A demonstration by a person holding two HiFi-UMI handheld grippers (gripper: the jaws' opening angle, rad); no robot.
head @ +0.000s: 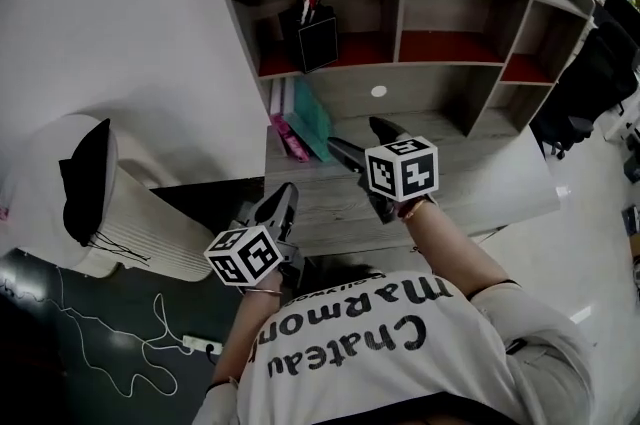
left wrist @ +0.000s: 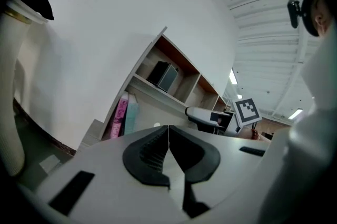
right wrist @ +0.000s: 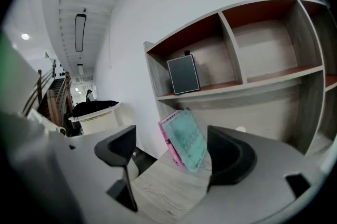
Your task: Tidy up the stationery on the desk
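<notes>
The right gripper (right wrist: 172, 153) is spread and empty, framing the teal book (right wrist: 188, 138) and pink book (right wrist: 165, 134) that lean together on the desk (right wrist: 158, 191) under the shelf (right wrist: 237, 86). The left gripper (left wrist: 168, 148) is clenched on nothing. The books look stiff, light and probably slick-covered, so a pinch across the upper edge should hold them. Their print is too blurred to read, and only the shirt (head: 400, 333) shows legible words, "Chateau Marmon".

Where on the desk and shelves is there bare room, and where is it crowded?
Bare: the desktop right of the leaning books, and the middle cubby. Crowded: the left cubby, partly taken by the black pen holder.
</notes>
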